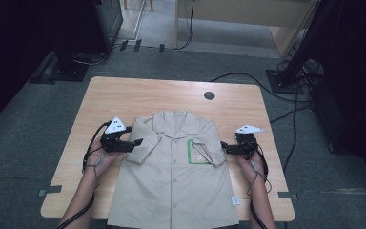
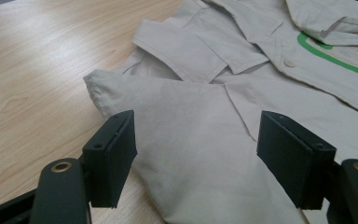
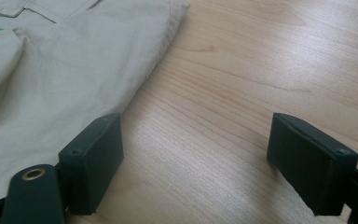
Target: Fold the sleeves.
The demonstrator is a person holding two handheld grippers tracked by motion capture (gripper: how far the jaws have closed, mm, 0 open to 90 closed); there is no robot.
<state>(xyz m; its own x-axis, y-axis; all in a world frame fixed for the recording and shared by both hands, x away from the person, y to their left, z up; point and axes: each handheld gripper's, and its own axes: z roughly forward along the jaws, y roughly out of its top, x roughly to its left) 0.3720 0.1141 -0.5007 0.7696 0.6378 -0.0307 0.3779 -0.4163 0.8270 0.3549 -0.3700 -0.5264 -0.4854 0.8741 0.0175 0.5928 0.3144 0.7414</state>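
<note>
From above, a beige short-sleeved cotton shirt [image 1: 174, 174] with a green-edged pocket lies flat, front up, on the pale wooden worktop [image 1: 124, 95], both sleeves turned inward, seemingly for folding. The left claw [image 1: 137, 142] touches the shirt's left sleeve; the right claw [image 1: 224, 146] sits beside its right edge. The left gripper view shows wide-open jaws straddling the sleeve [image 2: 168, 116], gripping nothing. The right gripper view shows wide-open, empty jaws over bare wood just off the shirt's edge.

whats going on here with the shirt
A person is working on a beige short-sleeved shirt that lies buttoned and face up on a wooden table, probably to fold it. Both sleeves are already folded in over the front. The left gripper hovers with open jaws over the folded left sleeve. The right gripper sits open at the shirt's right edge, over bare wood. Neither holds any cloth.
</note>
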